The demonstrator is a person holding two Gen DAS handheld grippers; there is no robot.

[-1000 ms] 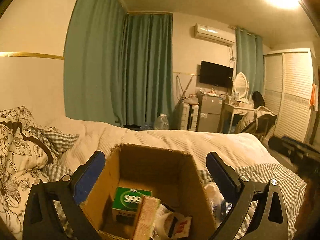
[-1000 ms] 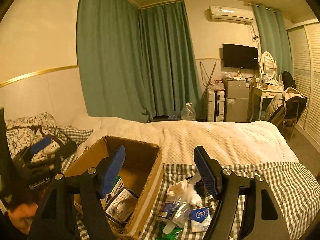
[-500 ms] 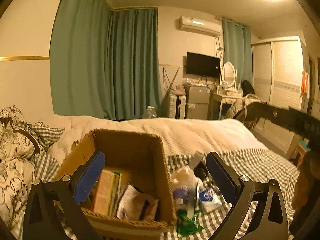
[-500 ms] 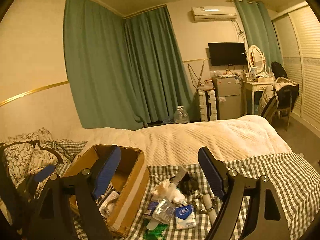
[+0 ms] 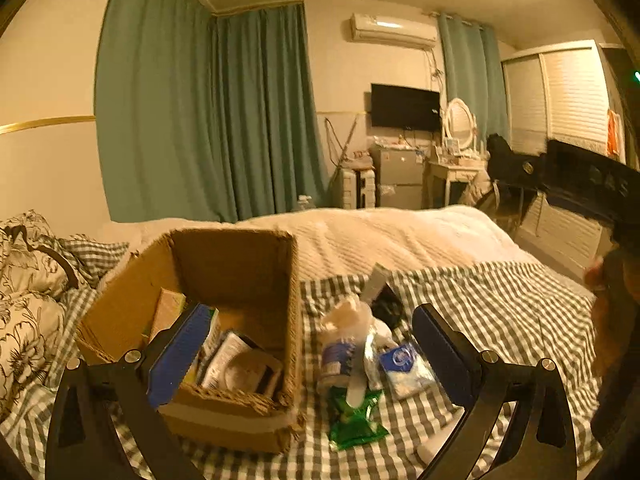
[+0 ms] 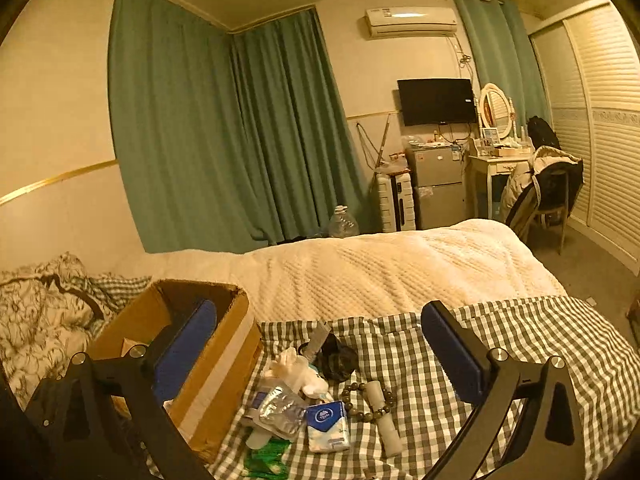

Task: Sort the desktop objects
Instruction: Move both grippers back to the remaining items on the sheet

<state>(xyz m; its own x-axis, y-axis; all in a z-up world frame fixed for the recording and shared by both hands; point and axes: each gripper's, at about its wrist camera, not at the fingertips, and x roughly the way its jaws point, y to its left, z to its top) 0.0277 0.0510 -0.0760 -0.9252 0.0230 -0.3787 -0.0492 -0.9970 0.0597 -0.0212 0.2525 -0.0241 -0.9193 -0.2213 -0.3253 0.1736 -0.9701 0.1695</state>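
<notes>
Hovering over bed clutter, both grippers empty.

Right gripper [image 6: 316,356]: jaws opening, wide apart, touching nothing; tissue pack [image 6: 328,426] and bead bracelet [image 6: 366,400] lie below between the fingers, cardboard box [image 6: 224,344] behind the left finger. Left gripper [image 5: 306,354]: fingers spread, empty; green packet [image 5: 354,420] between them, the box behind its left finger.

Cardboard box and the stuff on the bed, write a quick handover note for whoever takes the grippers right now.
Left gripper: open, empty, over the near box edge.
Right gripper: jaws opening, nothing between them, above the pile.
Cardboard box sits on the checked blanket, already holding several packets and boxes.
Still loose right of it: tissue pack, green packet, small bottle, bead bracelet, white tube, dark item.
Left to do: move these into the box.
</notes>
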